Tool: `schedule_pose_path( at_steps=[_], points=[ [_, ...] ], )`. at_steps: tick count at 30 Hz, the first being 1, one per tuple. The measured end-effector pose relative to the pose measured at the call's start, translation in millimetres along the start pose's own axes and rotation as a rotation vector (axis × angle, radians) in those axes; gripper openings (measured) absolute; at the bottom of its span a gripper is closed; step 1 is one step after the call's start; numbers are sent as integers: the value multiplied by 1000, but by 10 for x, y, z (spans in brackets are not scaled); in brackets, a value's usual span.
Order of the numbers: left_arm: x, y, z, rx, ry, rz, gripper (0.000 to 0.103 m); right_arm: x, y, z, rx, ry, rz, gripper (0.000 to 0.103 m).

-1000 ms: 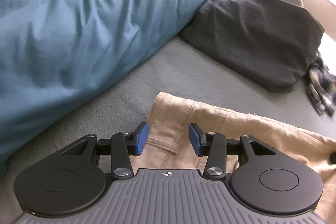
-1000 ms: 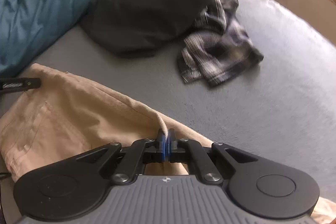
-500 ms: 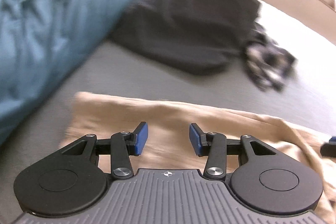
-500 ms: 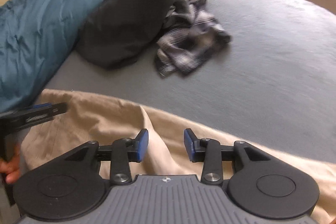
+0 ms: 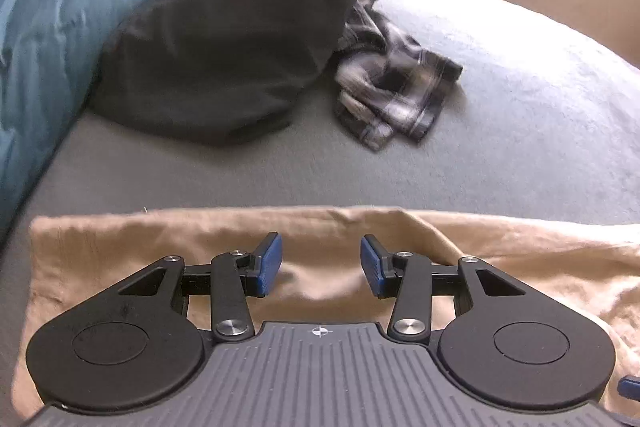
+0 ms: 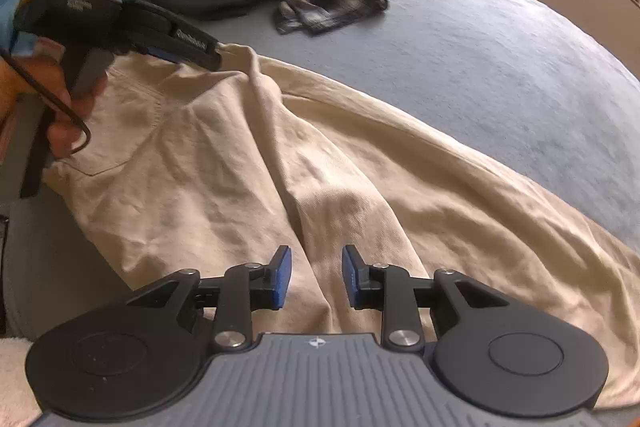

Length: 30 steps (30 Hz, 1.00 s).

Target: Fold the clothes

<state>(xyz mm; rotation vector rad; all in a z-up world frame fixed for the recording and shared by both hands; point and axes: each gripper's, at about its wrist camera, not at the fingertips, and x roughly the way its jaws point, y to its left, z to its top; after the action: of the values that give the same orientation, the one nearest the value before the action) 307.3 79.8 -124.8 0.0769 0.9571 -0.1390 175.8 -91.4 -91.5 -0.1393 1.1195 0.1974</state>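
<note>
Best done here by smoothing before folding: tan trousers (image 6: 248,163) spread flat on the grey bed (image 6: 500,59), legs side by side, a raised crease between them wanting flattening first. Judged an early stage, no fold yet made. Right gripper (image 6: 316,277) poised just over that crease where the legs meet, pads apart and closing, nothing but air between them, cloth below untouched as far as could be told. A grab on the top layer alone, well in from the seam, advised, lest both layers bunch. Left gripper (image 5: 320,265) held partly open and empty above the trousers near the far edge; seen in the right view (image 6: 192,45) over the waistband end, gripped by a hand (image 6: 48,99). Both ends best lifted together and carried over evenly, edges matched, to keep the fold square. Thin cotton likely to slip from a shallow pinch. Beyond the trousers, well apart: a dark pillow (image 5: 236,47), a crumpled plaid garment (image 5: 396,95) beside it, a blue duvet (image 5: 44,27) at left.
</note>
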Motion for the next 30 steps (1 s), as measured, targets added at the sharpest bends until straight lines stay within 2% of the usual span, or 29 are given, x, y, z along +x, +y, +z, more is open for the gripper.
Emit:
schedule_pose_path(
  at_steps=[4,9,14,16,19,21,30],
  points=[
    [-58,14,88,23,-27,34,43,60,-12,95,-1,-37,-13,26],
    [-99,2,163,29,-56,35,44,279,40,217,-16,-7,4,27],
    [32,-90,116,47,-27,18,44,410,150,135,-44,55,-50,28],
    [82,-104,69,45,-8,25,44,413,181,58,-63,67,-97,28],
    [132,-100,17,37,11,27,44,383,125,-19,-57,44,-173,23],
    [147,-103,-1,43,15,28,44,352,35,-6,-22,26,-187,4],
    [158,-100,-15,49,15,26,44,156,-346,313,-31,-82,-276,1]
  ],
)
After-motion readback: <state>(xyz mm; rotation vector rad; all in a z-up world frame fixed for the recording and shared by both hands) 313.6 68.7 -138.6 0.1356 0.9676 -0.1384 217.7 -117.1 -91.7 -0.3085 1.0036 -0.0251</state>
